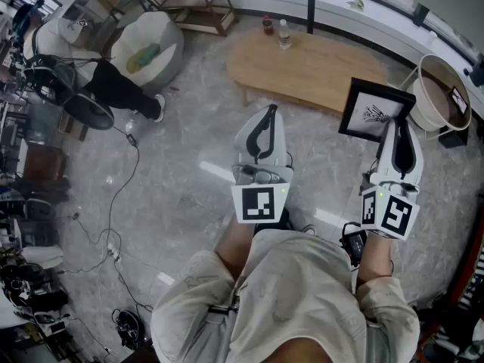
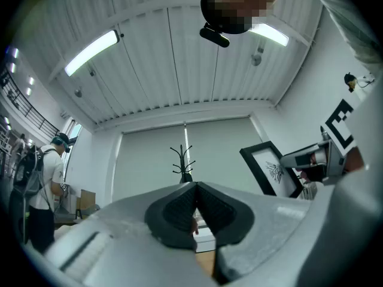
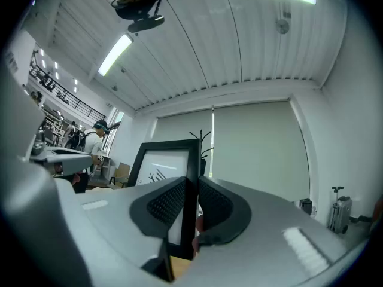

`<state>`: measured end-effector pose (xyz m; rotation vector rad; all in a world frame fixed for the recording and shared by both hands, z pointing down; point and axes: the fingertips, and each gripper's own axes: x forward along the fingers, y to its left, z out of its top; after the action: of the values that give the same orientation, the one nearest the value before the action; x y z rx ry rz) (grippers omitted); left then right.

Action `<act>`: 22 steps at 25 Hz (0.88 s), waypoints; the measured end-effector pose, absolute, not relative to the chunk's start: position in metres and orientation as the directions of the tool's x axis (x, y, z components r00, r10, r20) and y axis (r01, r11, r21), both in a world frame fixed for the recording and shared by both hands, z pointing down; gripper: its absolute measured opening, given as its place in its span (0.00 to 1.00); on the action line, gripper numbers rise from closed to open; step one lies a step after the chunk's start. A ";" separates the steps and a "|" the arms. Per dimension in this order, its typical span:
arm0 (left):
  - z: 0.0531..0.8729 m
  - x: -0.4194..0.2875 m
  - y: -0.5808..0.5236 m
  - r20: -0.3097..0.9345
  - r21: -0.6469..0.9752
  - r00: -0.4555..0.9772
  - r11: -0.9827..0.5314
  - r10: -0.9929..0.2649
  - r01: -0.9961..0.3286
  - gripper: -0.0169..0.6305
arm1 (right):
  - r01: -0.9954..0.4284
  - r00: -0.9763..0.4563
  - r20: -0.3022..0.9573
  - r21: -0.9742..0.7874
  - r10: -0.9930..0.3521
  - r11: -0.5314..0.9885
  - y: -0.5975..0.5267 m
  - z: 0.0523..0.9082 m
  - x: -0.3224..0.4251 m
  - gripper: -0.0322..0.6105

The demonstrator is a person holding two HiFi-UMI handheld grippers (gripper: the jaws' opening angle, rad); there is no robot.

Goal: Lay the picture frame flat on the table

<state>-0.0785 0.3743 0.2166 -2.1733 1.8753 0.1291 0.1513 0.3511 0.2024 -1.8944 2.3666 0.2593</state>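
A: The right gripper (image 1: 398, 127) is clamped on one side edge of the picture frame (image 1: 370, 110), with the black moulding pinched between its pads. The left gripper (image 1: 268, 112) has its jaws together on nothing.

B: Where is the frame?

A: In the air, standing on edge, at the near right end of the wooden table (image 1: 302, 70). It isn't resting on it.

B: How will it handle?

A: Stiff and light, I'd judge. The moulding is thin, though, so a single edge grip may let it swing. I can't tell from here whether glass covers the print, so treat it as breakable. A hold on the opposite edge would steady it.

B: And the landing spot?

A: Smooth bare wood, with two bottles (image 1: 283, 33) at the far side, well apart from the frame. Below is a pale marbled floor (image 1: 174, 165), and a basket (image 1: 442, 89) stands to the right.
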 end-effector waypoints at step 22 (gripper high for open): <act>0.200 -0.004 0.497 -0.273 -0.185 0.168 -0.119 -0.947 -0.975 0.03 | -0.982 -0.190 -0.222 0.043 -0.956 0.185 0.474 0.194 0.230 0.16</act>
<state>-0.0038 0.4965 0.1998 -2.1319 1.8376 0.1240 0.2305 0.4737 0.1944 -1.8993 2.3031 0.2638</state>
